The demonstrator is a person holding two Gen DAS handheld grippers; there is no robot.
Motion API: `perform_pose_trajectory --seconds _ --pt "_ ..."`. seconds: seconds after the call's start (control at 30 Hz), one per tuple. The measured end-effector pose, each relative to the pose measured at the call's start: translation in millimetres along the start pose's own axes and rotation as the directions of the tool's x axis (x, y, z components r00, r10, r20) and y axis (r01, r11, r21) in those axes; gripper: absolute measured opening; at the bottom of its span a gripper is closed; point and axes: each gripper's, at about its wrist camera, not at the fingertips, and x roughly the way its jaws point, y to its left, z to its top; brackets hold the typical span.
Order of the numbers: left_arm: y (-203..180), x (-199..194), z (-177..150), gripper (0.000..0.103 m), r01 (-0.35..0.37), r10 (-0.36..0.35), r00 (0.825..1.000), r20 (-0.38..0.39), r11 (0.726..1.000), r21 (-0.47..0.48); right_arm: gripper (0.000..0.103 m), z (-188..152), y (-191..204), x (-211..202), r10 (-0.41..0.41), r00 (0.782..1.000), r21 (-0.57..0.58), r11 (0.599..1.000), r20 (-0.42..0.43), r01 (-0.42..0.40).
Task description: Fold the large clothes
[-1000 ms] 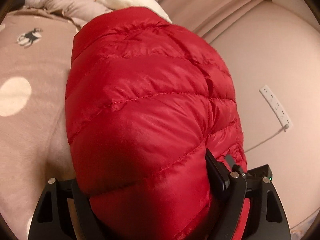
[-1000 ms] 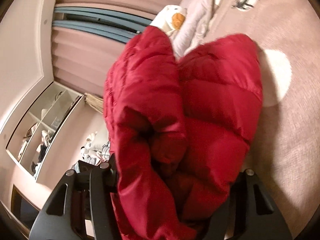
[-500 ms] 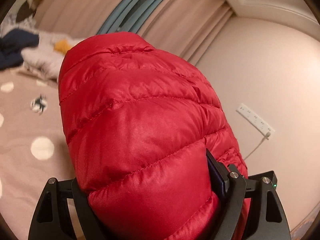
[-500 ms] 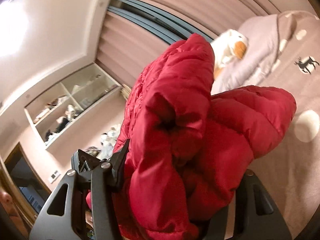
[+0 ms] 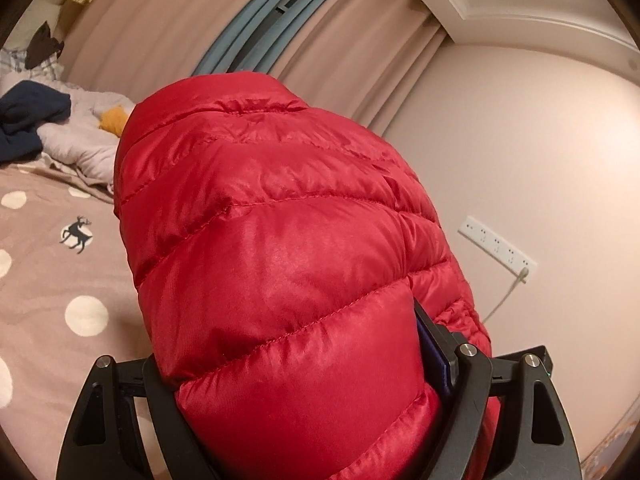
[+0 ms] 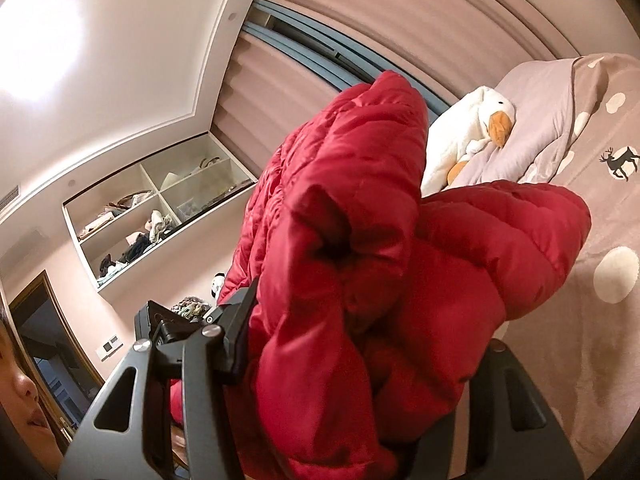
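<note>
Big bed down and to the left of the left gripper, with a brown cover full of white dots and a little deer picture. Same bed to the right of the right gripper.

Pink curtains far ahead of the left gripper, with a blue window frame between them. Wall shelf up and to the left of the right gripper, with small things piled in its boxes.

Red puffy jacket bunched up in a fat bundle, filling most of the left wrist view. Squeezed between the two black fingers of the left gripper, which stand wide around the thick cloth and press into it. Lifted off the bed, up in the air.

Same red puffy jacket also clamped in the right gripper, crumpled folds bulging out past both fingers. One part sticking up ahead, another part hanging out to the right over the bed.

White toy duck with an orange beak, lying on a grey pillow ahead and right of the right gripper. Dark blue clothes on the bed far left of the left gripper. White power strip on the wall to the right of the left gripper, with a cord hanging down. Part of a person at the low left edge of the right wrist view.
</note>
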Motion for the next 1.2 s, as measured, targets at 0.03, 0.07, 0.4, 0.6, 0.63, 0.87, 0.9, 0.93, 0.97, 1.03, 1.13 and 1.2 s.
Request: perform_pose_trajectory --seconds 0.03,0.07,0.4,0.6,0.63,0.87,0.9,0.93,0.97,1.03,1.13,1.2 --pt "0.5 0.1 0.8 0.083 0.0 0.0 1.0 -0.002 1.0 -0.001 0.053 -0.1 3.3 -0.2 -0.003 1.0 0.0 1.0 0.001 0.003" --pt "0.6 0.3 0.5 0.083 -0.002 0.001 1.0 -0.005 1.0 -0.002 0.053 -0.3 4.6 -0.3 -0.006 1.0 -0.001 1.0 0.001 0.006" --pt "5.0 -6.8 6.3 0.083 -0.013 0.013 1.0 -0.007 1.0 -0.017 0.053 -2.3 13.9 4.3 -0.021 1.0 0.002 1.0 -0.006 0.021" --pt "7.9 -12.6 8.0 0.083 -0.023 0.023 1.0 -0.005 1.0 -0.021 0.054 -2.6 14.4 5.3 -0.026 1.0 0.006 1.0 -0.014 0.026" --pt "8.3 -13.0 8.3 0.083 -0.024 0.024 1.0 -0.004 0.999 -0.023 0.054 -2.4 15.7 6.1 -0.027 1.0 0.006 1.0 -0.016 0.027" --pt "10.7 -24.4 15.7 0.083 -0.026 0.027 0.999 0.018 0.999 -0.03 0.054 -0.8 21.2 14.0 -0.019 0.999 -0.012 1.0 -0.032 0.019" --pt "11.4 -25.6 16.4 0.083 -0.025 0.026 0.999 0.023 0.999 -0.034 0.054 0.5 23.5 17.0 -0.017 0.999 -0.017 1.0 -0.037 0.016" --pt "11.6 -28.7 17.8 0.083 -0.024 0.026 0.999 0.032 0.999 -0.04 0.054 1.0 24.2 19.2 -0.014 0.999 -0.02 1.0 -0.039 0.014" --pt "11.5 -32.7 19.8 0.083 -0.026 0.028 0.999 0.043 0.999 -0.041 0.054 2.3 27.4 22.7 -0.011 0.999 -0.03 1.0 -0.044 0.009" --pt "10.8 -39.9 23.5 0.083 -0.028 0.03 0.997 0.066 0.999 -0.036 0.054 4.8 35.1 30.1 -0.003 0.998 -0.052 0.999 -0.055 0.0" --pt "9.9 -53.8 32.7 0.083 -0.021 0.024 0.993 0.117 0.999 -0.026 0.054 7.1 44.5 38.7 0.01 0.998 -0.078 0.997 -0.065 -0.015" --pt "11.8 -60.4 38.7 0.083 -0.023 0.026 0.99 0.141 0.999 -0.024 0.054 9.9 53.8 46.9 0.019 0.997 -0.099 0.995 -0.074 -0.027"
